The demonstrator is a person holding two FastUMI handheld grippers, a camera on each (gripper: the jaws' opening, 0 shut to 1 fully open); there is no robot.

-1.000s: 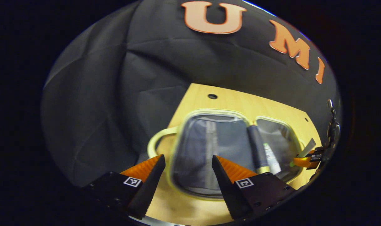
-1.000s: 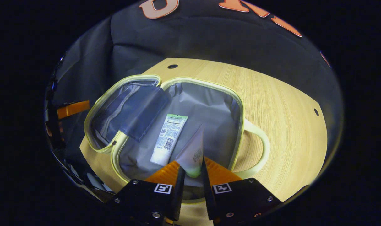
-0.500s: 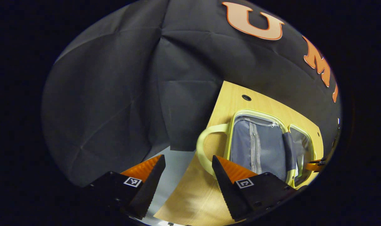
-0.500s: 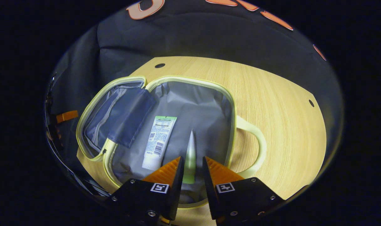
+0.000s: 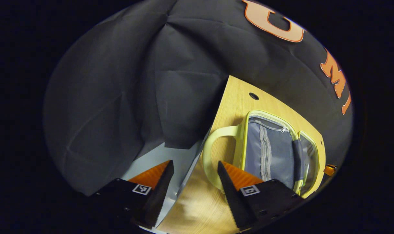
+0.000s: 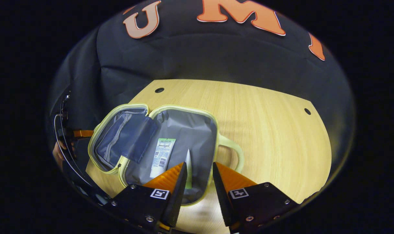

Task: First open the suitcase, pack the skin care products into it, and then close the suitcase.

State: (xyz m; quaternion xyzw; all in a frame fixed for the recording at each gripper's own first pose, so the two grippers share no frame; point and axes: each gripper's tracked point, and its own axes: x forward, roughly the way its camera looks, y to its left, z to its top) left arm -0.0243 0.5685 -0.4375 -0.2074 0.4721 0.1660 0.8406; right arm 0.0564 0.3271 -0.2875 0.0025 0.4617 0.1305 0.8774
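Note:
The yellow-rimmed suitcase (image 6: 136, 109) lies open on the wooden table, grey lining up. In its right half rest a white labelled tube (image 6: 162, 155) and a slim pale green tube (image 6: 188, 164), side by side. My right gripper (image 6: 199, 166) hovers over the case's near rim, open, with the slim tube lying just left of the gap and free of the fingers. My left gripper (image 5: 194, 162) is open and empty over the table's left edge, beside the case's handle (image 5: 208, 152). In the left gripper view the suitcase (image 5: 247, 130) shows its zipped lid pocket.
The wooden table (image 6: 268, 130) spreads wide to the right of the case, with small holes near its far corners. The left gripper's orange finger (image 6: 83, 133) and a hand (image 6: 57, 155) sit at the far left. The pale floor (image 5: 158, 156) lies beyond the table's left edge.
My right gripper has let go of the slim tube in the case, widened and drawn back. My left gripper has swung left, off the case toward the table edge.

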